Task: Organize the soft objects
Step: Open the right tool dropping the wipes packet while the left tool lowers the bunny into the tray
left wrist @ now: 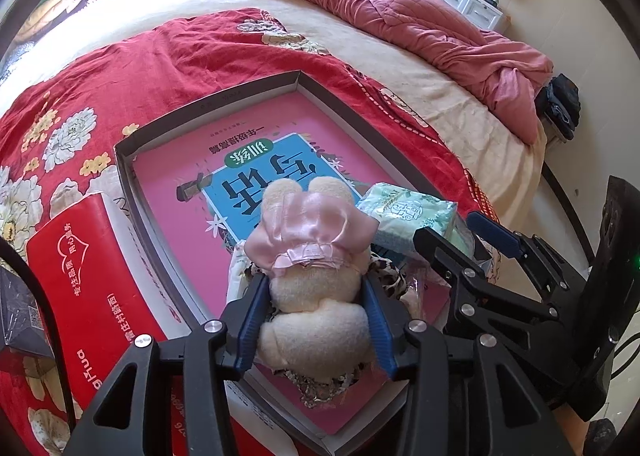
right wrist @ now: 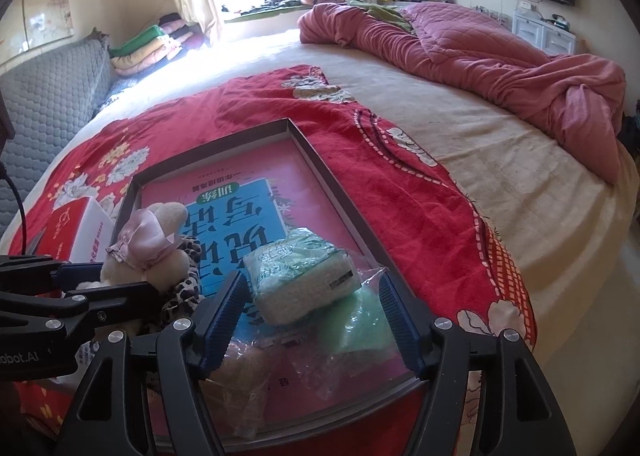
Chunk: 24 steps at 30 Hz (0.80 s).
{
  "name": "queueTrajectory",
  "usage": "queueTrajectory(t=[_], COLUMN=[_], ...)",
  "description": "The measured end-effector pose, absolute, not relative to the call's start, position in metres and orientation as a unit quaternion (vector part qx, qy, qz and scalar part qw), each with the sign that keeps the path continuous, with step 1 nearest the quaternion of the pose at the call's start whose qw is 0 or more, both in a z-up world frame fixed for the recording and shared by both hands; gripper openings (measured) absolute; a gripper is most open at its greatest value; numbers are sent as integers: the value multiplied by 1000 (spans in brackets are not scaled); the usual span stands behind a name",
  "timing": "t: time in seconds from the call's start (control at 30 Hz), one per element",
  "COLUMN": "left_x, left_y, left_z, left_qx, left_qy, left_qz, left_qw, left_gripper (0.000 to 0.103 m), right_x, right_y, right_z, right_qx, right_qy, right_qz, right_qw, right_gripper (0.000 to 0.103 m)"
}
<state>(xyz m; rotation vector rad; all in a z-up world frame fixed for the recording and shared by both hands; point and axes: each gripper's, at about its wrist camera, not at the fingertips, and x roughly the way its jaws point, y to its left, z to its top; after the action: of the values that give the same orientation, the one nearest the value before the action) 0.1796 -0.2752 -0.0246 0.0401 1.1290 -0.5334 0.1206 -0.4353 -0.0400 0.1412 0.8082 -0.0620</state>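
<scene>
Plush toy (left wrist: 312, 296) sits clamped in my left gripper (left wrist: 314, 320) jaws over the box (left wrist: 208, 104). Soft, light, squashes; midbody hold looks fine. Right gripper (right wrist: 316, 320) jaws wide around tissue pack (right wrist: 300, 276).

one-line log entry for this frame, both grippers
left gripper: shut on plush toy over box | right gripper: open, around tissue pack | stage: placing

Plush toy (left wrist: 312, 256): face hidden, turned away. Book (left wrist: 224, 192): lower cover hidden under toy, tissue pack (left wrist: 404, 216). Red box (left wrist: 80, 276): cut off at frame edge; small print illegible.
</scene>
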Motion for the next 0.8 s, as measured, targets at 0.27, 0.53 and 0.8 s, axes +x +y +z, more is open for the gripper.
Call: queueTrajectory(t=[0.27, 0.53, 0.8], left_x=[178, 175, 170], left_y=[-278, -280, -273], left_z=[-23, -15, -2], left_qx=[23, 29, 30], left_qy=[528, 516, 502], left_qz=[-255, -258, -248], left_qw=[809, 816, 828], left_gripper=[51, 63, 67], right_x=[114, 112, 107], right_y=[-450, -453, -452], right_z=[-31, -25, -17], right_qx=[89, 93, 91], right_qy=[367, 357, 348], right_qz=[-57, -60, -64], right_qw=[924, 927, 931], right_gripper=[72, 72, 75])
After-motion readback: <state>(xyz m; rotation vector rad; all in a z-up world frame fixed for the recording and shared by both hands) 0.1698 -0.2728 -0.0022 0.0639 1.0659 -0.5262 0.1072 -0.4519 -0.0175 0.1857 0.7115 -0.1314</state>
